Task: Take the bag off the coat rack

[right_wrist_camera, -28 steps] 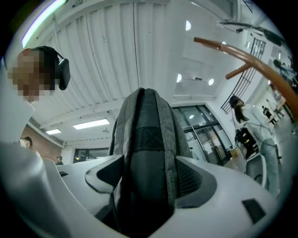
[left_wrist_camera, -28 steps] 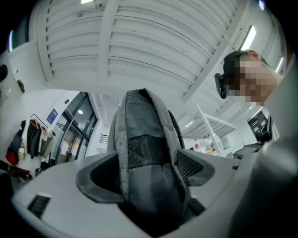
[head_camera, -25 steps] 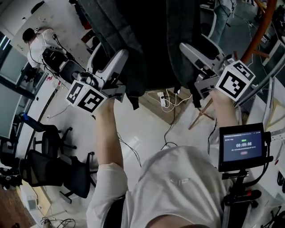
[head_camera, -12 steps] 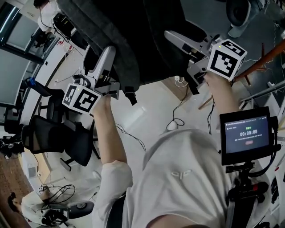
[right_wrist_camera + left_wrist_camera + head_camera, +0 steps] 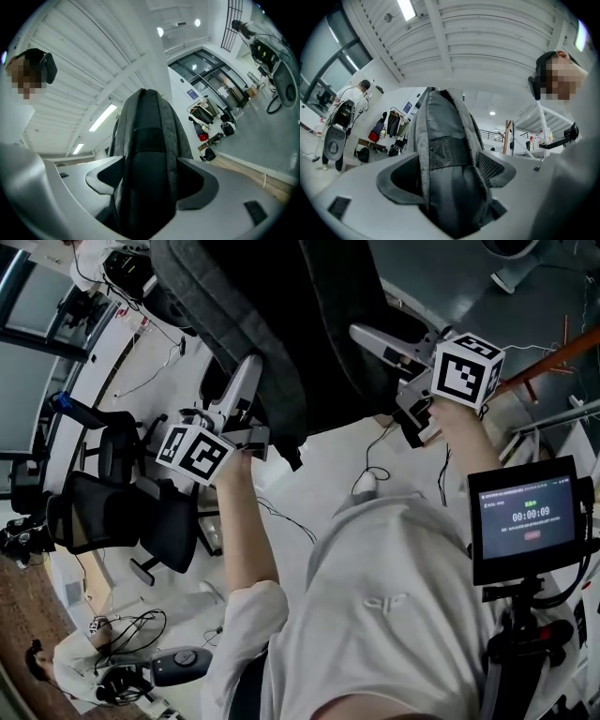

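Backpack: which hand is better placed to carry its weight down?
Left, slightly. The left tongs and right tongs are each shut on a shoulder strap, but the left sits under the backpack's grey bulk; the right holds at its edge.

The head view looks steeply down from behind the bag (image 5: 281, 334), at close range. The left gripper view and the right gripper view sit just beneath the bag, one at each side, and face upward along it toward the ceiling (image 5: 487, 47). All three views share the bag.
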Available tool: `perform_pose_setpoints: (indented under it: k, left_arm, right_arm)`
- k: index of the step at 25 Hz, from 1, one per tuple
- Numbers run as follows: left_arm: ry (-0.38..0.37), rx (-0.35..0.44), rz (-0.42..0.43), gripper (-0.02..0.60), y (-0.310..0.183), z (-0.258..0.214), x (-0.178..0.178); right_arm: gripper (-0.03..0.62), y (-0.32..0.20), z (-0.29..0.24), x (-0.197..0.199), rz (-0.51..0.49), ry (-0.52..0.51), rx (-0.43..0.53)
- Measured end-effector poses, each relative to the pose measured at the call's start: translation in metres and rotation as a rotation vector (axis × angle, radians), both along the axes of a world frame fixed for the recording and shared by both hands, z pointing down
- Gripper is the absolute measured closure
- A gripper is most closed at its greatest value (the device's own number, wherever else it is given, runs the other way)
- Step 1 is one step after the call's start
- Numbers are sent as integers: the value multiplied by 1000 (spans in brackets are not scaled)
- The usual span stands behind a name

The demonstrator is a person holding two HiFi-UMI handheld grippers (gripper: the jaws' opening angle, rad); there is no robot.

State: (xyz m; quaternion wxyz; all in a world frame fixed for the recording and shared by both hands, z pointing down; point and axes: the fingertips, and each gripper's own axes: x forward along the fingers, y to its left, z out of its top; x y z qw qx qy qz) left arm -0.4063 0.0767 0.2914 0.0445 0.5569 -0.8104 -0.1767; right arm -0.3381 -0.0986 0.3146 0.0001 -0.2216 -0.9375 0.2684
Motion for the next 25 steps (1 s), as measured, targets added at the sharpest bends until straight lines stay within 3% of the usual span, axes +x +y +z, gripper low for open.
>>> perform_pose_setpoints:
  k: [7,13,25]
  left_arm:
    - [100,-34,30,186,-14,50,33]
    - [178,-60,48,186,-15,82,11]
    - [237,-62,84,186,-23,112,24]
  right_arm:
    - [235,-11,51,37,13,85,-42]
    - [235,-11,83,20,26,158,-71]
    - [235,-12,115,36,56,206,-66]
